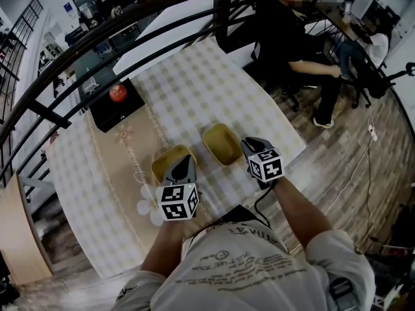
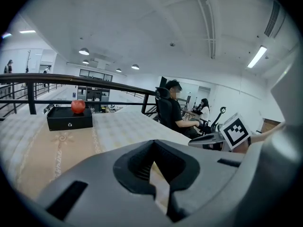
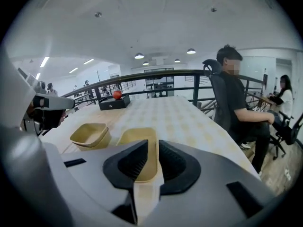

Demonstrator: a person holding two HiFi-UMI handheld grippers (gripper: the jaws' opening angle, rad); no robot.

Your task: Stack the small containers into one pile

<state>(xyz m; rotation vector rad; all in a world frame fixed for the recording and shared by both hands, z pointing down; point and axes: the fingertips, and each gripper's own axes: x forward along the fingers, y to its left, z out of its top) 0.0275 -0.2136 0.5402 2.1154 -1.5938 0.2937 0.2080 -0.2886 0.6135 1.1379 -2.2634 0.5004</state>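
Closest in, at lower centre of the head view: left gripper (image 1: 183, 163), jaw tips together, nothing held, poised over the near edge of the left container (image 1: 165, 161); contact not determinable. Just right of centre: right gripper (image 1: 251, 145), jaws parted by a narrow slit, empty, lined up on the right container (image 1: 222, 144), pads not pressing it. Both containers separate, side by side on the checked tablecloth (image 1: 194, 76), open side up; stacking not begun. Judged risks: slit too narrow for the rim, hence a shove and a slide across the cloth; closed left gripper blocking the nesting path; skewed lowering, hence a jammed or tilted pile.
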